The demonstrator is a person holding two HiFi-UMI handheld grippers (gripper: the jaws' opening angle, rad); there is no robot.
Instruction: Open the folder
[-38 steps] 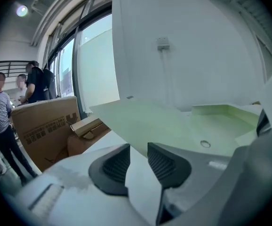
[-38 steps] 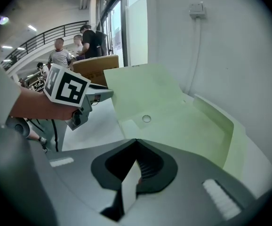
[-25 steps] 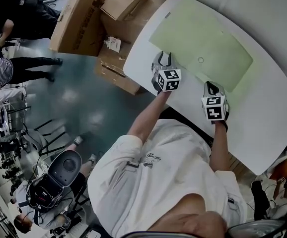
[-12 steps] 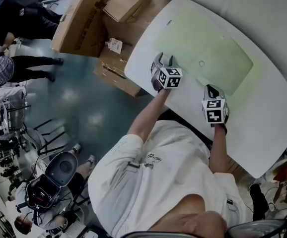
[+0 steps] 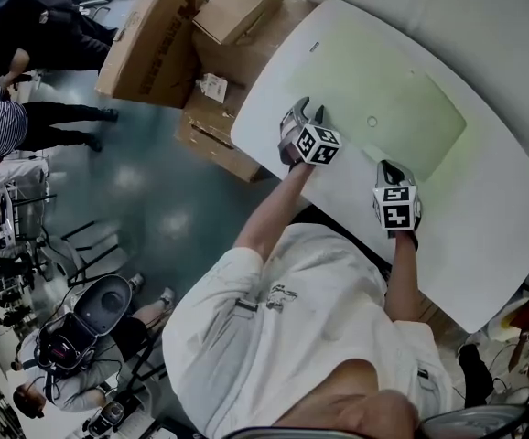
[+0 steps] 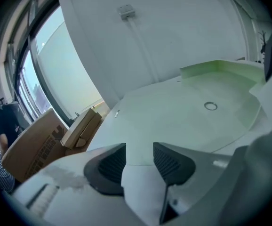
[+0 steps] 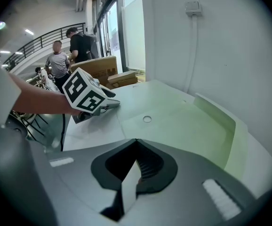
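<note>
The pale green folder [image 5: 383,90] lies spread open on the white table [image 5: 502,208], its cover flat out to the left and a small ring clasp [image 5: 372,120] near its middle. At the folder's near left edge sits my left gripper [image 5: 307,115]. Its jaws have just been opening and stand open [image 6: 140,157], with nothing pressed between the pads. My right gripper [image 5: 389,166] is at the near edge of the folder [image 7: 183,126]. It is shut [image 7: 137,147] on a thin pale sheet of that edge.
Several brown cardboard boxes [image 5: 182,35] are stacked on the floor just beyond the table's left edge. People stand further left across the room [image 5: 8,126]. A white wall runs close behind the table's far side [image 7: 220,55].
The folder's cover stood raised at the left a second ago and now lies flat on the table. My left gripper let it go and sank slightly. The right gripper has stayed put.
</note>
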